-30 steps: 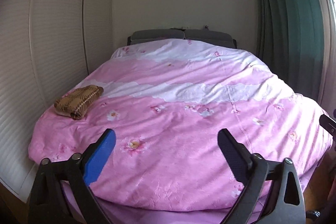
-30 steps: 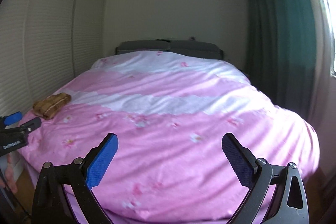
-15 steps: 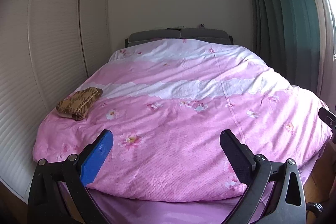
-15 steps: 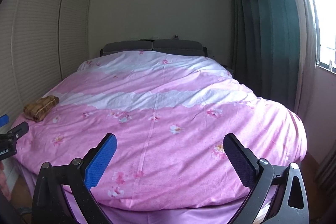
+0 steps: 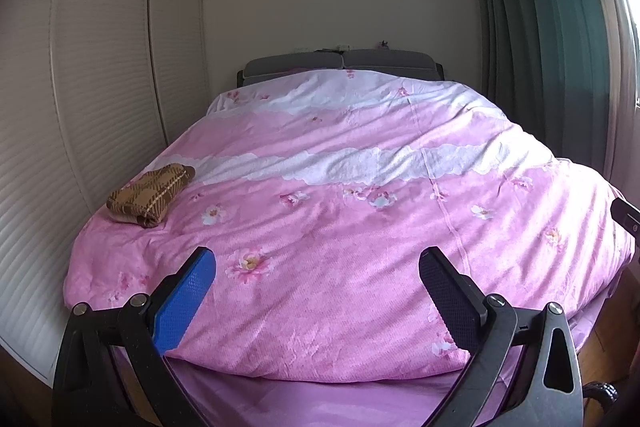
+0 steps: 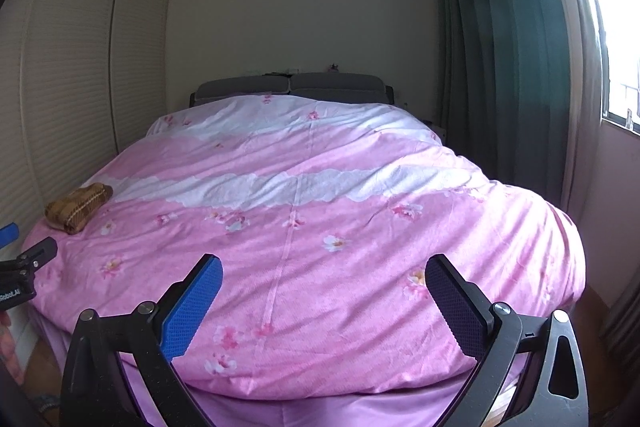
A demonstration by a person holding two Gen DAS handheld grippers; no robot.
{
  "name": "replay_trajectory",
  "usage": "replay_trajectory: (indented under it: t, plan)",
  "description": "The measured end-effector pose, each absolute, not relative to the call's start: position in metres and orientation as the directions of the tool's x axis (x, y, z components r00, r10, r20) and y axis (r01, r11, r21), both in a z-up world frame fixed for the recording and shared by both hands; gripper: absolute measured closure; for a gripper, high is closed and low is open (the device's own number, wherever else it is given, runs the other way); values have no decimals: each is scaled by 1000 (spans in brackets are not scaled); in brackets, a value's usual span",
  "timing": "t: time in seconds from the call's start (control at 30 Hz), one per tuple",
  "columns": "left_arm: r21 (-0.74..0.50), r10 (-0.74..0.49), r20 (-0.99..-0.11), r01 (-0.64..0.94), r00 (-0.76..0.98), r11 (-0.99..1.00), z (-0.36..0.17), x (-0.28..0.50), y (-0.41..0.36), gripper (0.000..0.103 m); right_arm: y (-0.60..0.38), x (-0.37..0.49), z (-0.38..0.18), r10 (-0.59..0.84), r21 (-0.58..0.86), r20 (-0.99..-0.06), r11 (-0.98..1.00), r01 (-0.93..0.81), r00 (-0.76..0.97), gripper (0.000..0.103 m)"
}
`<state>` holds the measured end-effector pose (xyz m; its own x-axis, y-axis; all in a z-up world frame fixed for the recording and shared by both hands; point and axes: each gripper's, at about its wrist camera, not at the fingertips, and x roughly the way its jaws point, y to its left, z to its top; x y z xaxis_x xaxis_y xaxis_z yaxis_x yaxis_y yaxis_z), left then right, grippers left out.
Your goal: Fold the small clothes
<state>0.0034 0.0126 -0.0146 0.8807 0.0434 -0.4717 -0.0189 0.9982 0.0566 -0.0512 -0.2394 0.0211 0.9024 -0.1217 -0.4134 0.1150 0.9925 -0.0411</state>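
Brown plaid folded cloth (image 5: 150,195) sits on the pink floral quilt (image 5: 360,227) near the bed's left edge, beside the white louvred wardrobe doors (image 5: 80,107). Left gripper (image 5: 318,271) jaws wide apart, holding nothing, above the quilt's foot end. Right gripper (image 6: 323,277) likewise spread and empty. Both well apart from the cloth. Dark green curtains (image 6: 500,59) on the right.

Both wrist views from the foot, facing headboard (image 5: 340,65) (shared bed (image 6: 304,227))

Brown plaid garment (image 5: 150,195), folded, bed's left edge
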Motion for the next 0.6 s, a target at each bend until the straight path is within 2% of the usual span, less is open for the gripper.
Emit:
replay_trajectory:
  t: [0.6]
  plan:
    - [63,46,-470,-18,881,998,-15,4,11,0,-242,-53,26,-106,-27,-405,994,104,908,1]
